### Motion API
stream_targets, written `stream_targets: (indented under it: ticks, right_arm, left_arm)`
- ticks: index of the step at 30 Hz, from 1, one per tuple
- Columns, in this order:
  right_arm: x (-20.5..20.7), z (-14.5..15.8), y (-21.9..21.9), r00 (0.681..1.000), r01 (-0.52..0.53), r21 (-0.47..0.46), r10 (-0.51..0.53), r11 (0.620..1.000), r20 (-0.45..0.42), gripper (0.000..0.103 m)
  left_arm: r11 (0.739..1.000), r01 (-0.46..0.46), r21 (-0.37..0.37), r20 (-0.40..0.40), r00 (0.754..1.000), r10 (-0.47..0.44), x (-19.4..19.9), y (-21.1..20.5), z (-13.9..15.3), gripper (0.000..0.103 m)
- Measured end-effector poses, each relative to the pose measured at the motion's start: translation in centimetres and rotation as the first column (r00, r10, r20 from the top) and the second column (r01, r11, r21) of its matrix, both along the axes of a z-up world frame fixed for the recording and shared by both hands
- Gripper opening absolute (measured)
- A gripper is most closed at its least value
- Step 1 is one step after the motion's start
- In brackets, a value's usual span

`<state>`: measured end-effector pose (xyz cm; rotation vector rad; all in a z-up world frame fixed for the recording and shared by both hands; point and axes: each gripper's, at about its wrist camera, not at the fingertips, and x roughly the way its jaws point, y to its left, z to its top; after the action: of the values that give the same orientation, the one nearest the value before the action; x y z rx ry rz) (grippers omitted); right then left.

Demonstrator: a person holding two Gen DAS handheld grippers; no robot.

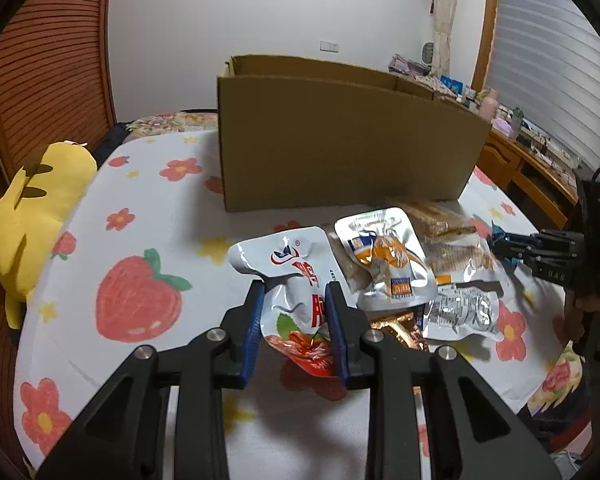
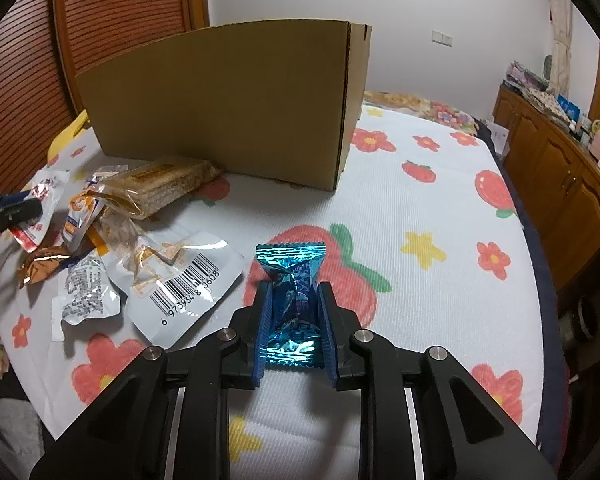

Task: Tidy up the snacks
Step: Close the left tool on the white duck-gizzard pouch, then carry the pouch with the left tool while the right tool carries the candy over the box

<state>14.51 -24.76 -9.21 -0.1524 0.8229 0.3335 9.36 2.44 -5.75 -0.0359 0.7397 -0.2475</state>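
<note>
Landmark for all positions: the cardboard box (image 1: pixel 340 136), standing open-topped on the flower-and-strawberry bedsheet (image 1: pixel 148 216).

Left gripper (image 1: pixel 296 312): the blue pads pinch a white pouch with red print (image 1: pixel 290 280) at its middle. The pouch's upper end sticks out past the fingertips toward the box; its red lower end hangs between the jaws. It appears raised off the sheet, on the near side of the box and well short of its front wall.

Right gripper (image 2: pixel 294 320): the jaws press on a blue foil candy (image 2: pixel 294 280). The crimped top edge of the candy points toward the box's right front corner; the bottom crimp sits deep between the pads. It is held over the sheet, in front of the box and apart from it.

Snack pile (image 2: pixel 140 240): lies on the sheet in front of the box, toward its left half in the right wrist view. The cracker pack (image 2: pixel 164 184) is nearest the box, almost at its front wall. A barcode pouch (image 2: pixel 184 276) lies at the pile's near edge, just left of the right gripper.

Yellow plush toy (image 1: pixel 36 204): at the sheet's edge, well to the left of the box.
</note>
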Motion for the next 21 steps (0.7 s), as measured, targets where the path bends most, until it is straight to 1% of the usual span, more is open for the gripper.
stream_targets:
  ticks: [11,17,21]
  right_arm:
    - [-0.7,0.9,-0.8,0.998,0.011,0.055,-0.014,0.998,0.056,0.020]
    - [-0.9,1.2,-1.0,0.997,0.014,0.068,-0.019,0.998,0.074,0.020]
    - [-1.1,1.4,-1.2,0.996,0.016,0.071,-0.022,0.997,0.087,0.020]
  left_arm:
    - [1.000,0.002,-0.017,0.076,0.997,-0.001,-0.3,-0.2,2.5,0.028]
    - [1.000,0.011,-0.029,0.112,0.994,-0.008,0.0,-0.5,4.0,0.028]
    - [0.999,0.026,-0.022,0.133,0.991,-0.023,0.5,-1.0,5.0,0.028]
